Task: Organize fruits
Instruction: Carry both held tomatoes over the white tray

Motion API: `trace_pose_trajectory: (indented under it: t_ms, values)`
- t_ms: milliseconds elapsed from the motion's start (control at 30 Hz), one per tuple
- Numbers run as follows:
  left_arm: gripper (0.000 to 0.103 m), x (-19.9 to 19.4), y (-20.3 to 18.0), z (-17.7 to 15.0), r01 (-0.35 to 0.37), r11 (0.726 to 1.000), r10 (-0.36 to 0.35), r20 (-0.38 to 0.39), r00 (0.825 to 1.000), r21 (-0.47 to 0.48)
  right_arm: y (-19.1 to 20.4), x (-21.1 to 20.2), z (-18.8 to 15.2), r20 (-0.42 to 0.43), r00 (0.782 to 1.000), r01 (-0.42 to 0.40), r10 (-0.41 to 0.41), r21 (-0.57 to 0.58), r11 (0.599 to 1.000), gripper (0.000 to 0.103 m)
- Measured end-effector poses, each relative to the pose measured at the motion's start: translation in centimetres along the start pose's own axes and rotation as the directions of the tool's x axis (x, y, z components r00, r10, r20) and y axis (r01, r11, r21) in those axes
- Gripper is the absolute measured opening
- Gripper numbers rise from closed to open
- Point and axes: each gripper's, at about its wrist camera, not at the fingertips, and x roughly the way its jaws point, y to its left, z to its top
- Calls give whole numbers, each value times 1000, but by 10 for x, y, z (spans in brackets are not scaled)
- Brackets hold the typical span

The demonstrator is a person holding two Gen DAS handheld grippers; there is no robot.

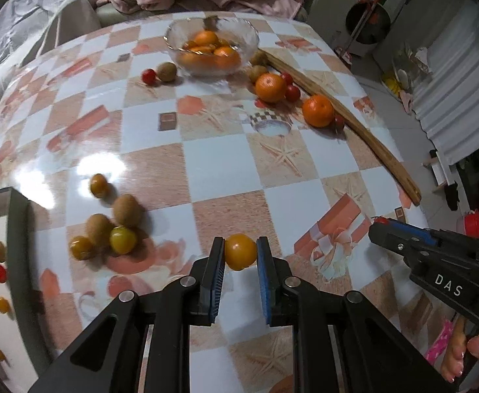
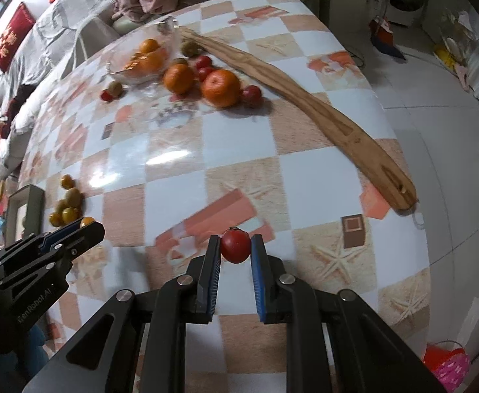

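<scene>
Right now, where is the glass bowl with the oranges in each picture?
Left wrist view: the glass bowl sits at the top middle, on the far side of the table.
Right wrist view: the glass bowl is in the upper left, partly blurred.
Shared landmark: the long wooden stick, with one end next to the bowl in both views.

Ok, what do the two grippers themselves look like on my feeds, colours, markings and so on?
Both are matte black linkage frames with silver pivot pins and triangular cut-outs. The left gripper and right gripper have flat fingers lined with ribbed blue pads. White "DAS" lettering marks the right gripper's side; "GenRobot.AI" marks the left gripper's. No cables show. A bare hand with pink-polished nails grips the right gripper.
</scene>
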Motion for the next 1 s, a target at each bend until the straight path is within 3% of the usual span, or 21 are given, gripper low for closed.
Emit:
trace_pose_trajectory:
  t_ms: [300,533,700,1000]
  values:
    - [20,-37,48,-20,-40,996,44,42,998,-81,62,-3,8,-5,999,-54,53,-108,993,20]
    - [20,-69,107,-49,-99,975,115,68,991,-199,130,4,7,-37,994,-109,103,-228,968,20]
    - [20,-90,153,-79,-150,941,179,71,981,-302,188,9,3,-71,987,-159,144,-322,933,20]
    - [20,-111,231,-127,-239,851,290,39,956,-467,298,29,-6,-151,964,-262,216,-459,849,20]
